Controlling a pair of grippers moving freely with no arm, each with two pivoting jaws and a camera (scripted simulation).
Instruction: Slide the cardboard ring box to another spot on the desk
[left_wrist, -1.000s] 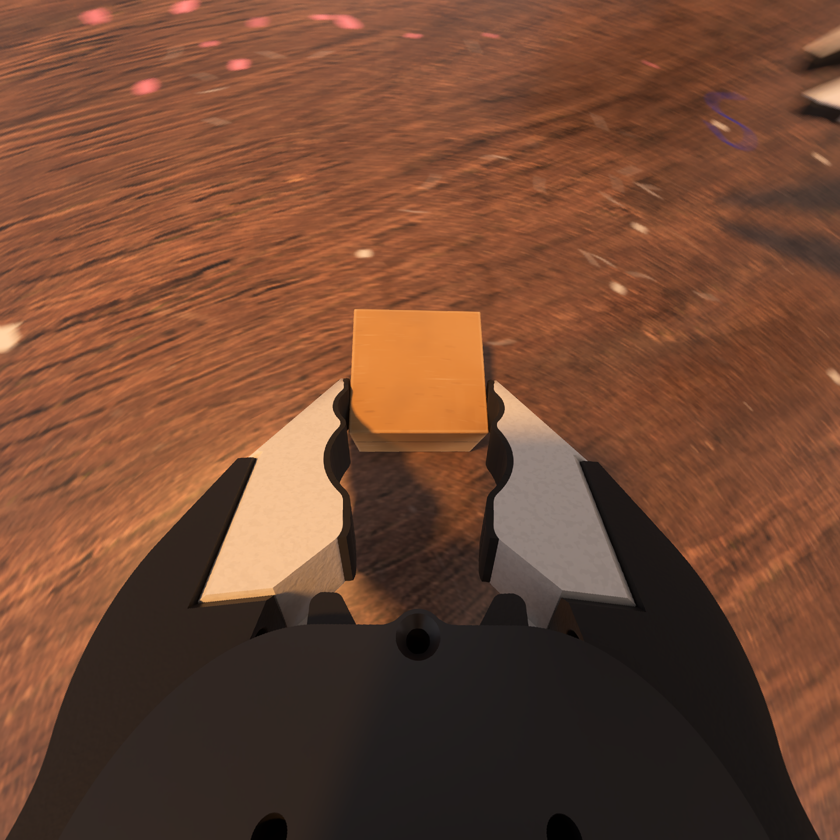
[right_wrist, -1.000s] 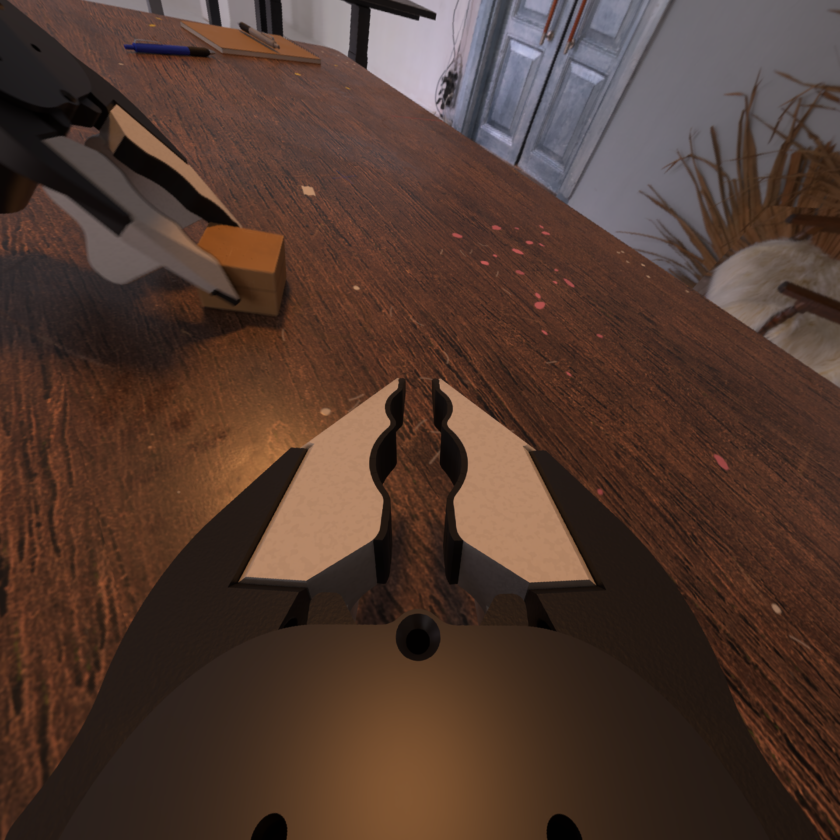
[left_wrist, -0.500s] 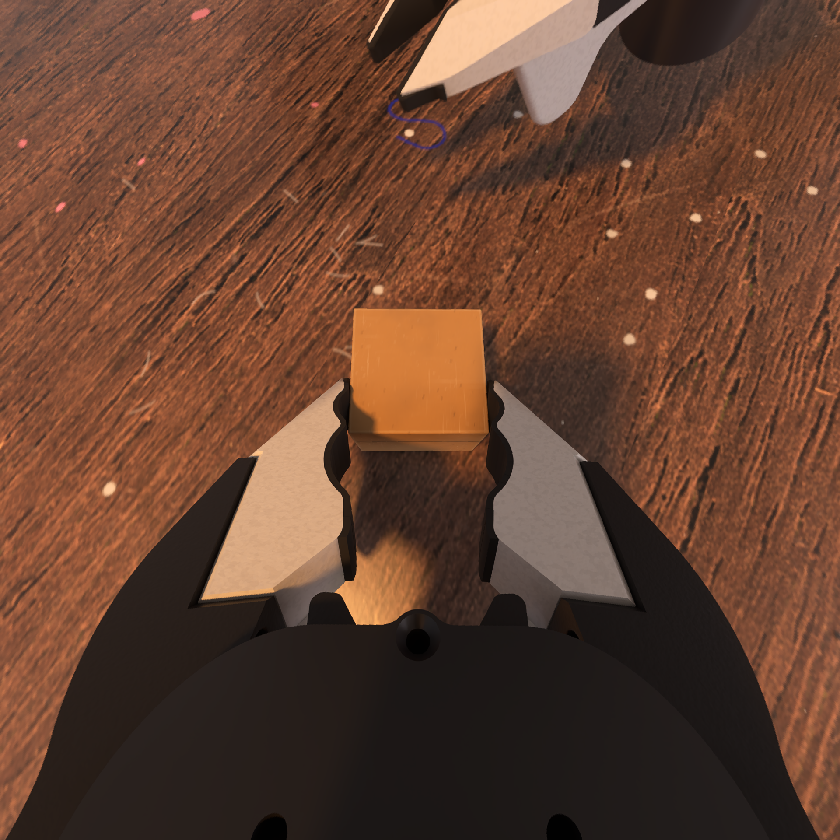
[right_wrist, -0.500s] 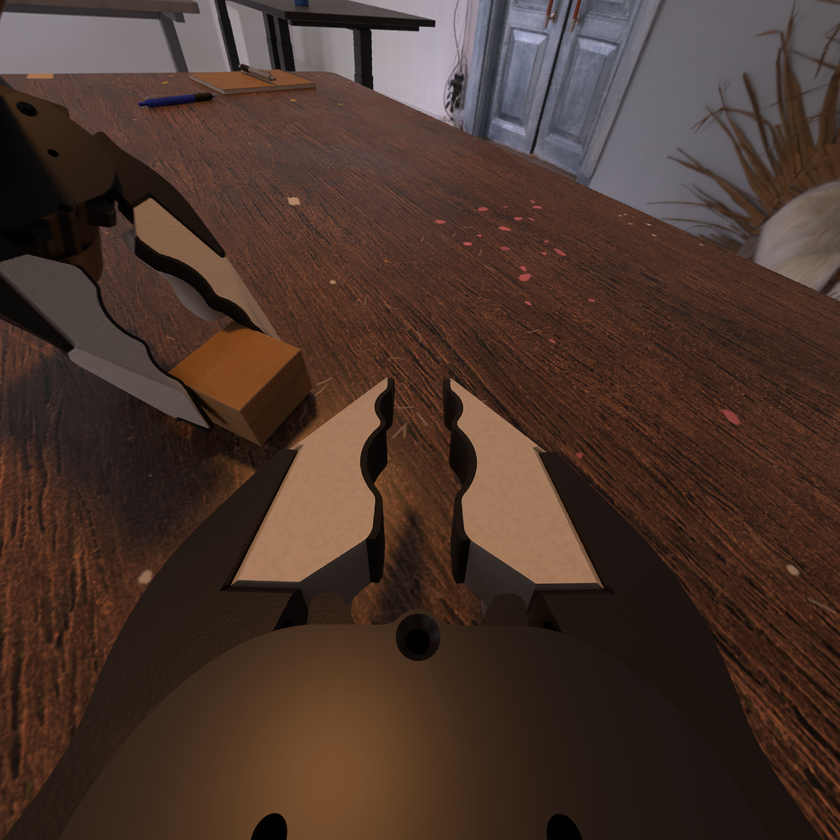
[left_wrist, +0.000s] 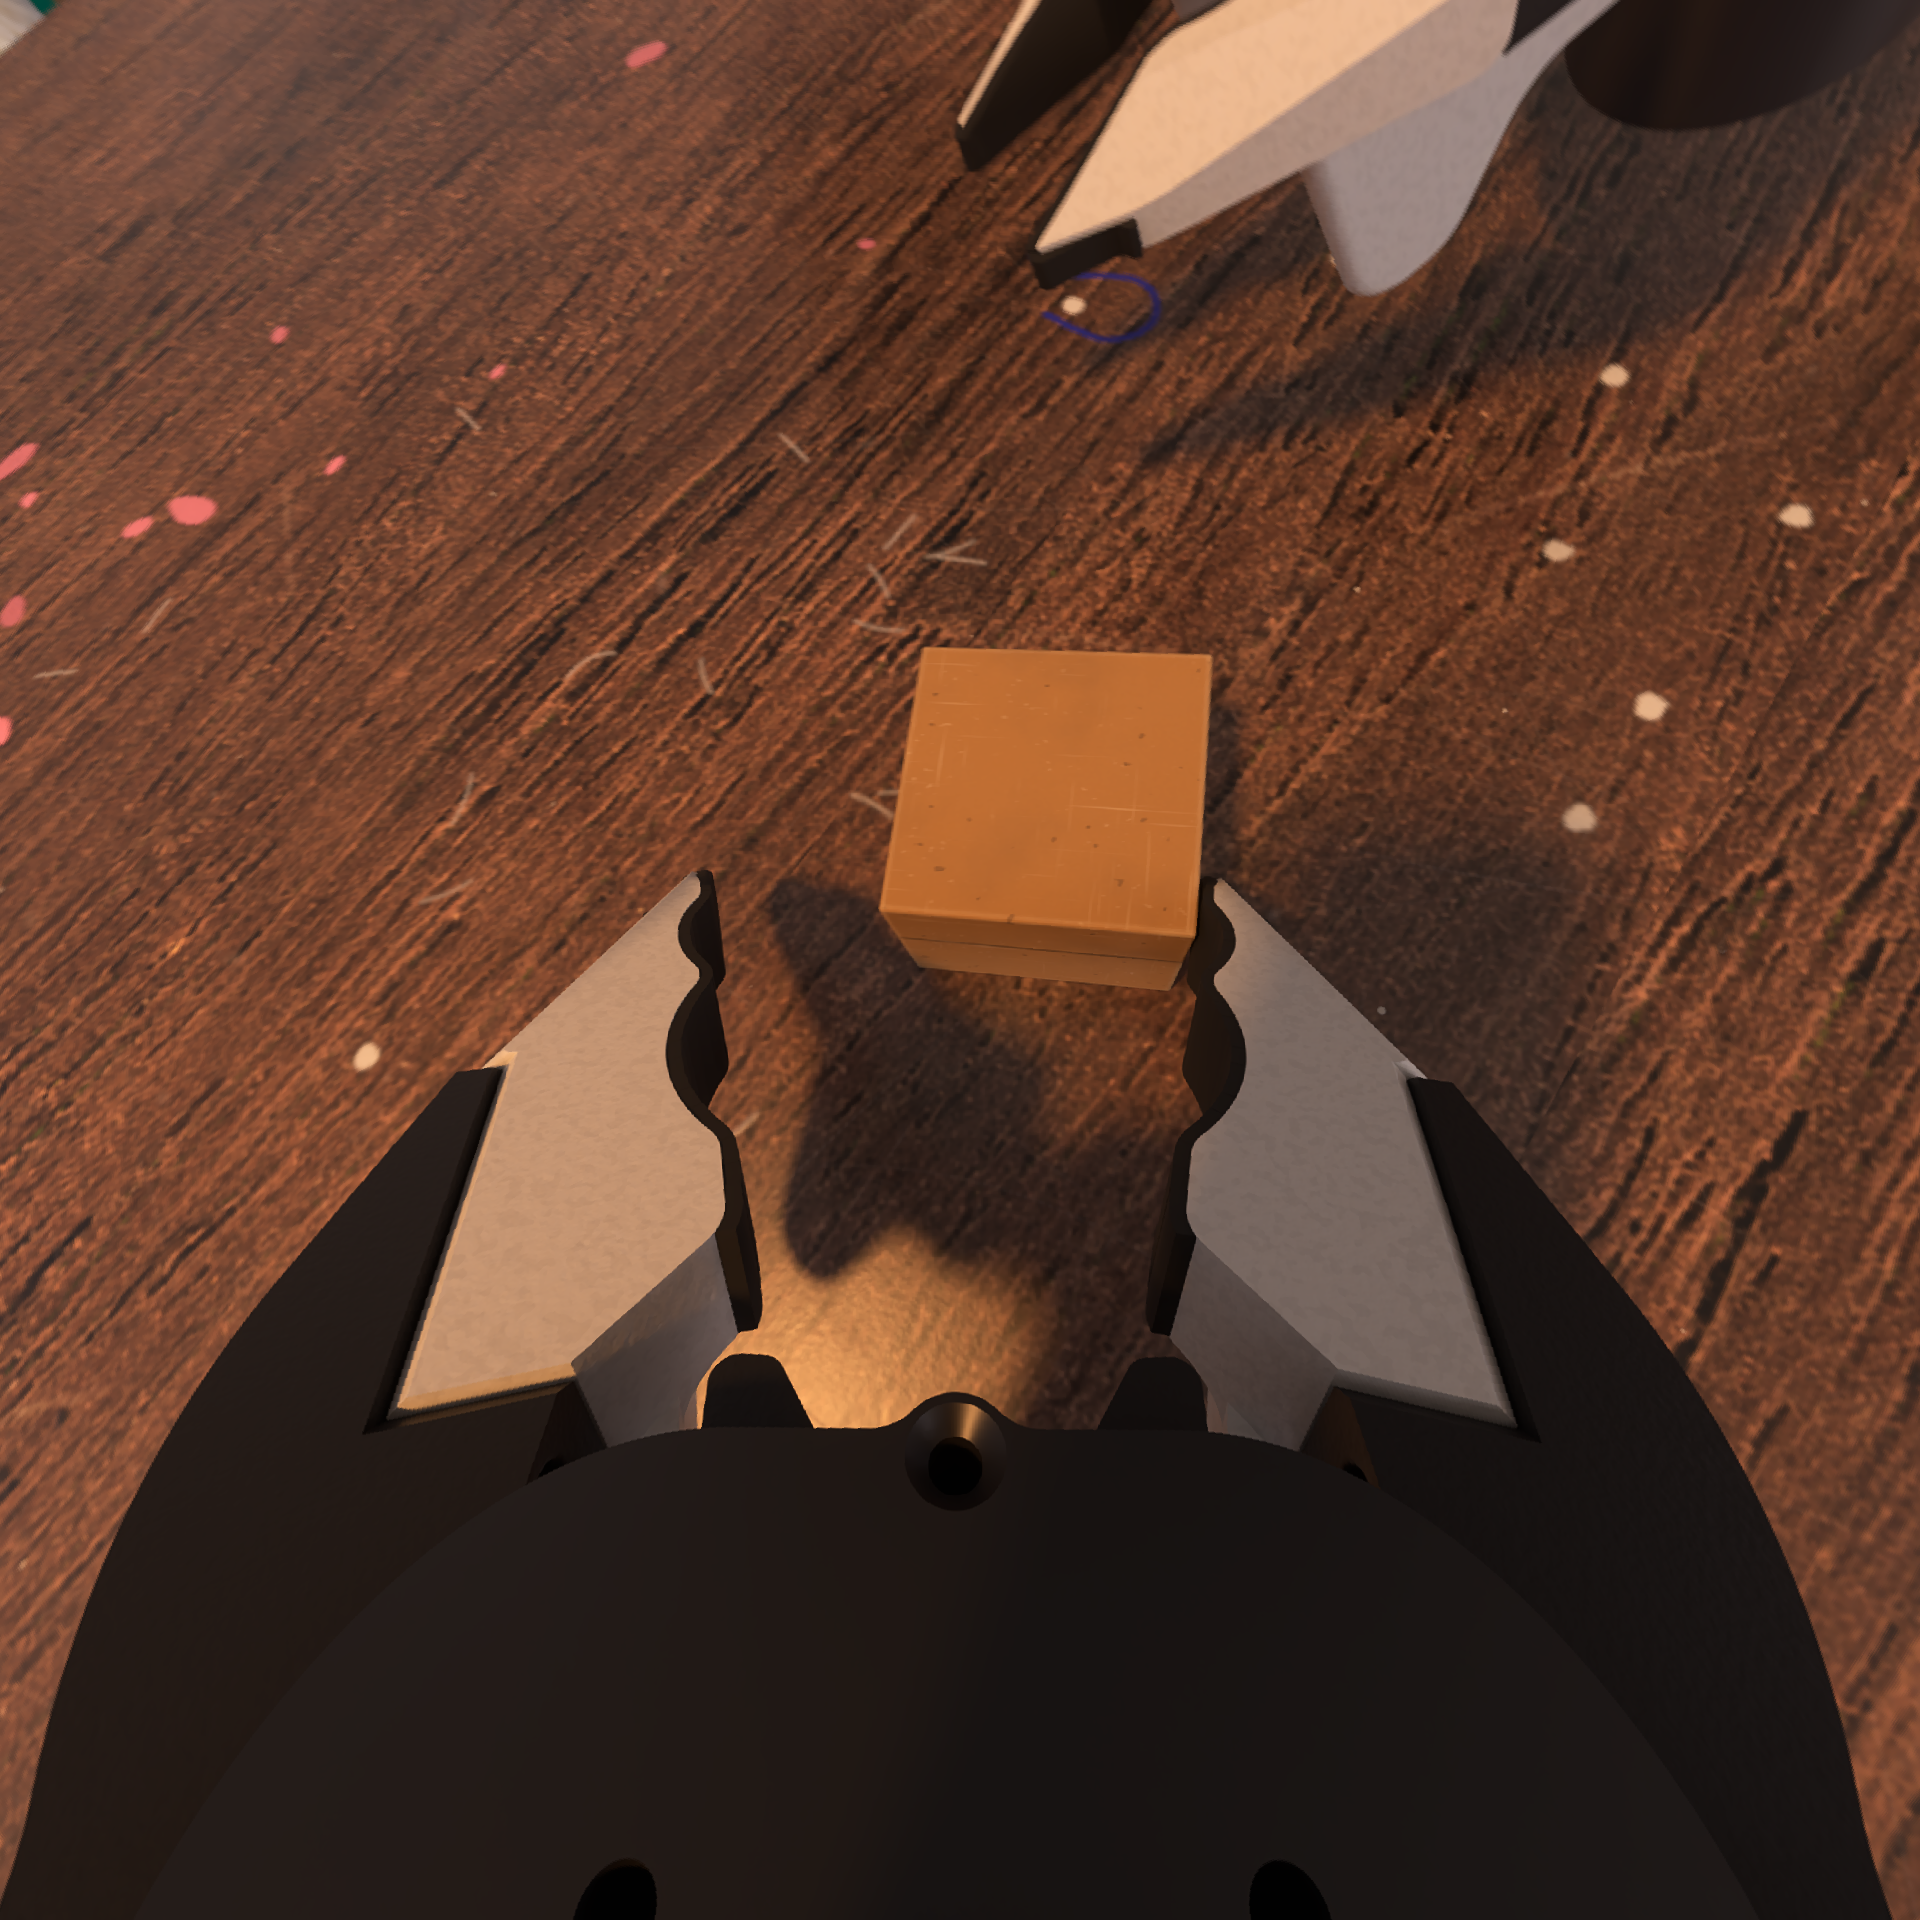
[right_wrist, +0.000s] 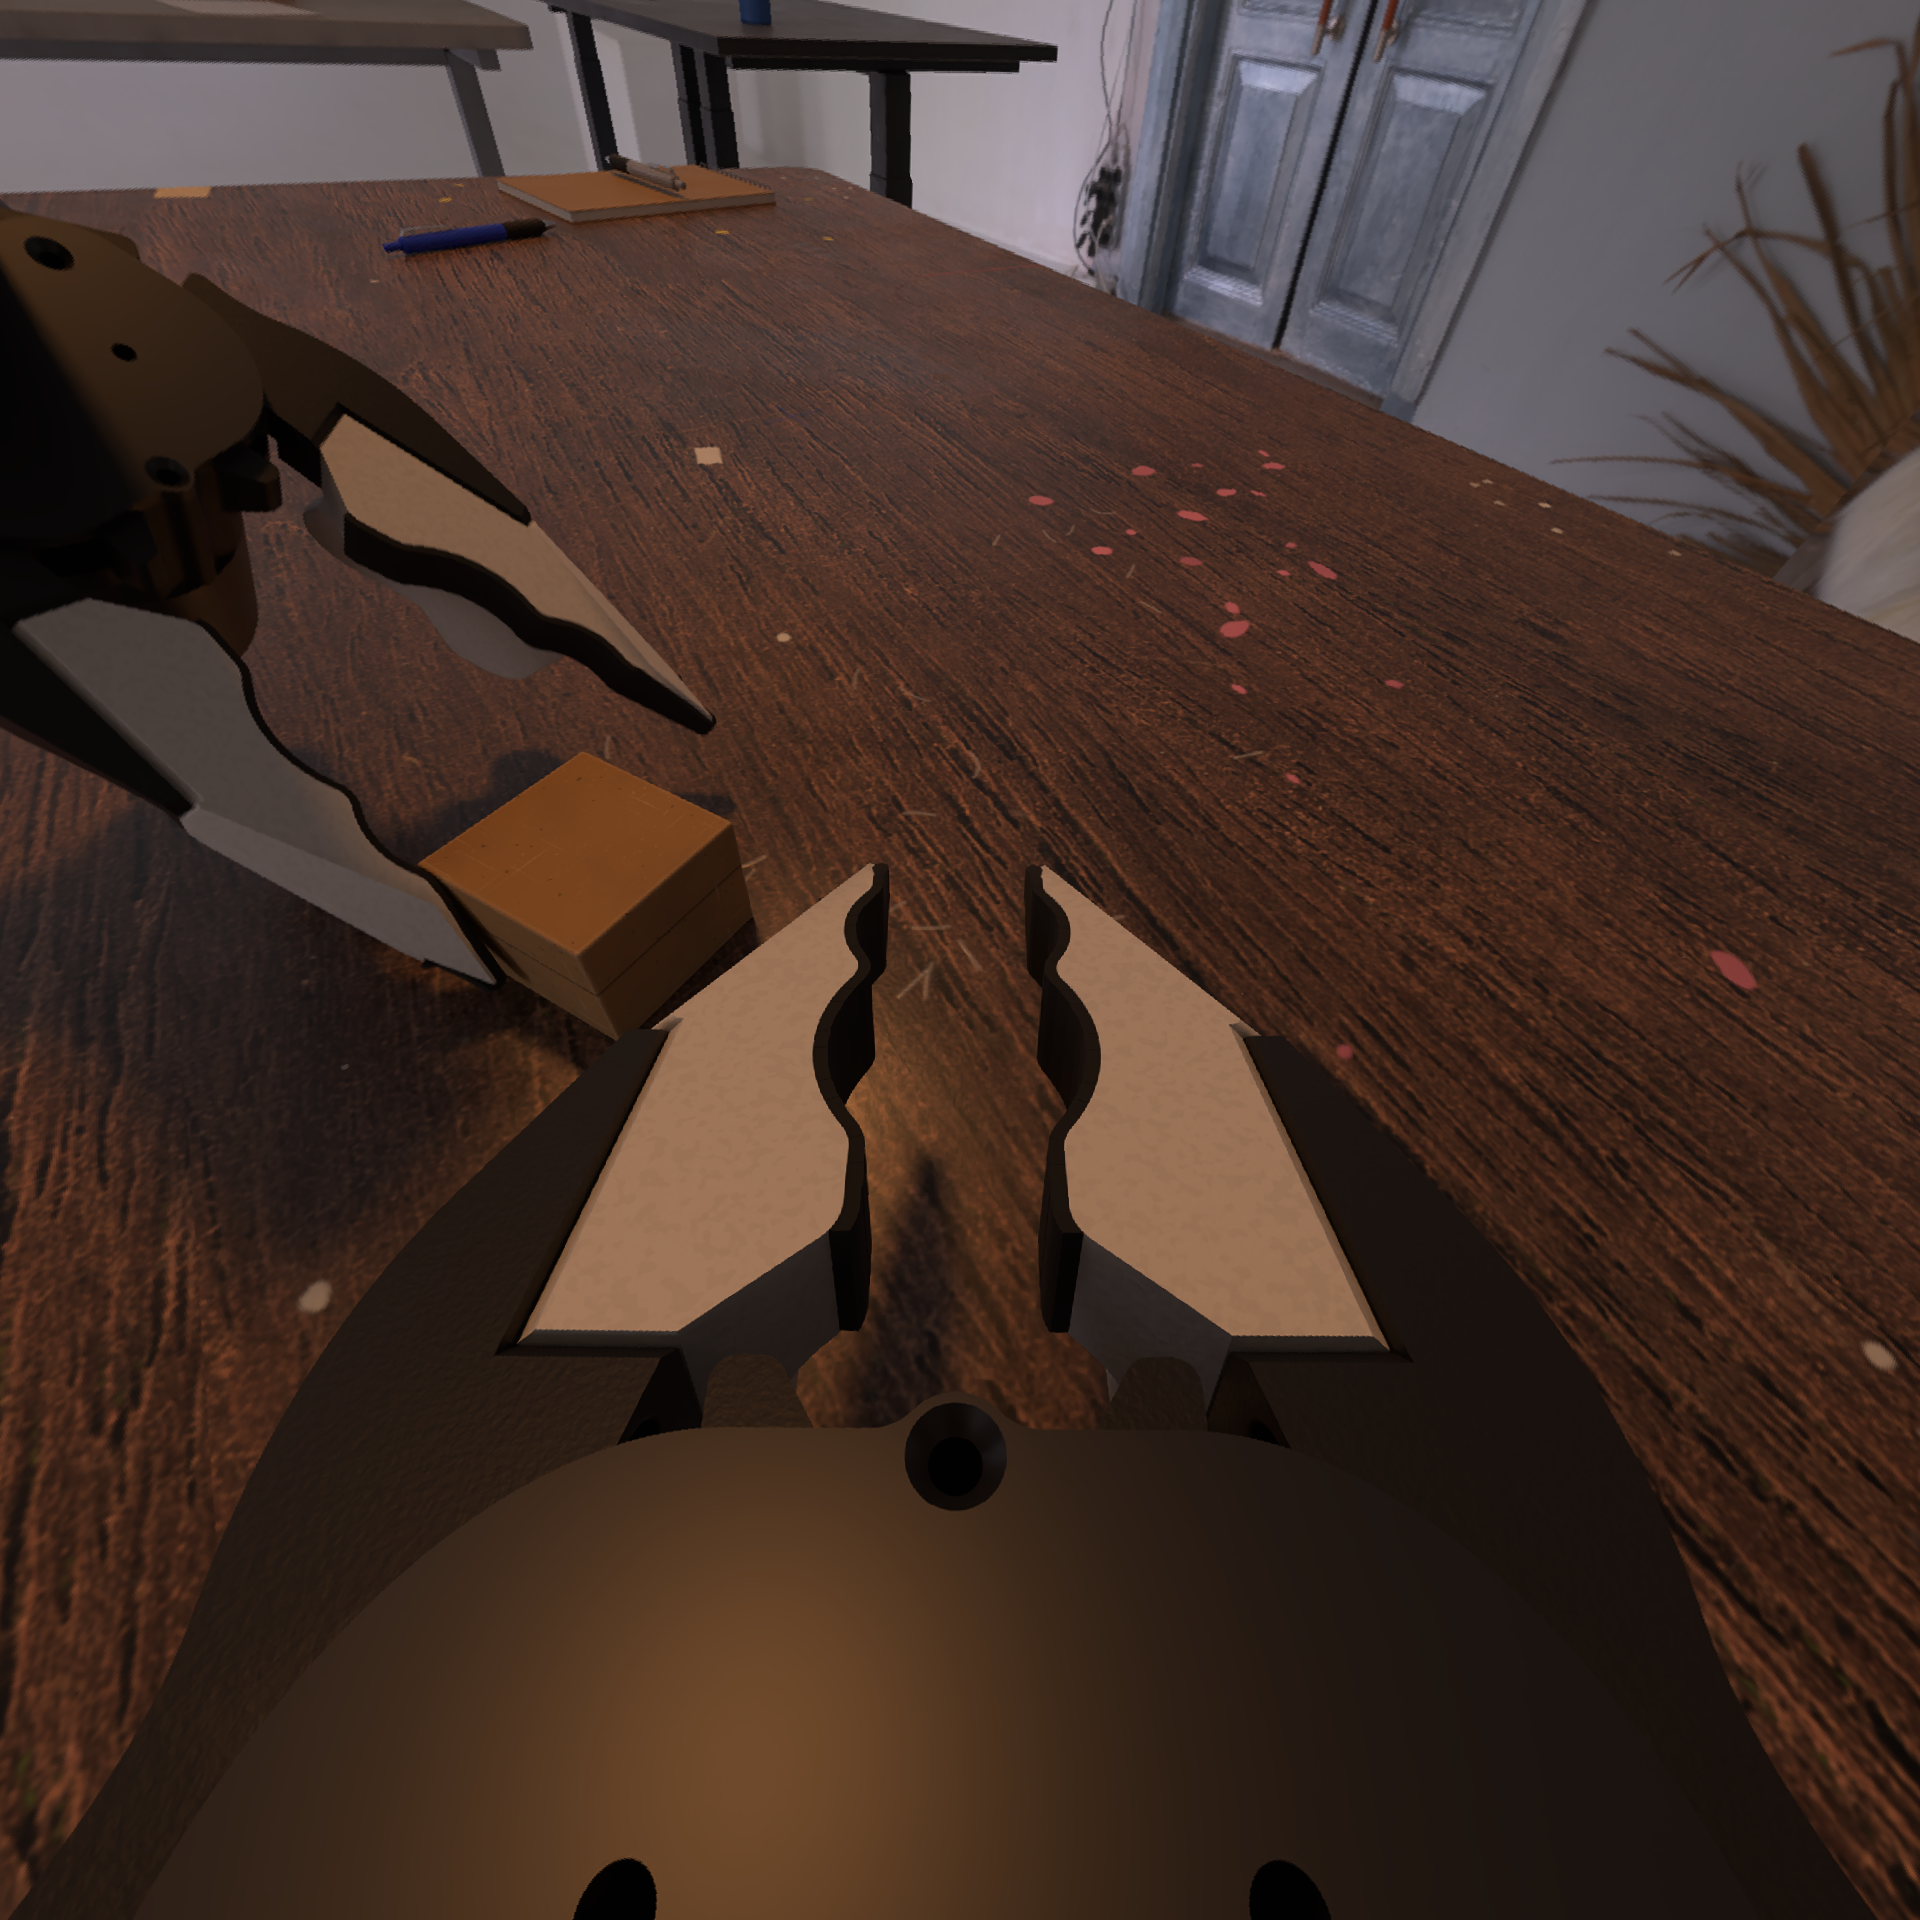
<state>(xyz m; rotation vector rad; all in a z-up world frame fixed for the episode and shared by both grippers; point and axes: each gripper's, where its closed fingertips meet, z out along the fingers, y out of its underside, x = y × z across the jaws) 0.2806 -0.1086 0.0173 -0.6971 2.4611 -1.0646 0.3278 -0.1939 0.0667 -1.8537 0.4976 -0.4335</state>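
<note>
The cardboard ring box is a small tan cube that rests on the dark wooden desk. My left gripper is open, with its jaws wider than the box. The box's near end lies between the fingertips, close against the right fingertip and with a gap to the left one. In the right wrist view the box sits under the left gripper, just left of my right gripper. The right gripper is empty, its jaws a narrow gap apart, and hangs low over the desk.
A blue pen and a tan notebook lie at the desk's far end. Pink spots mark the wood to the right. A blue scribble lies beyond the box, under the right gripper. The desk edge runs along the right.
My left gripper carried the box toward the right gripper, then opened and let it go on the desk. The right gripper's jaws have widened a little.
</note>
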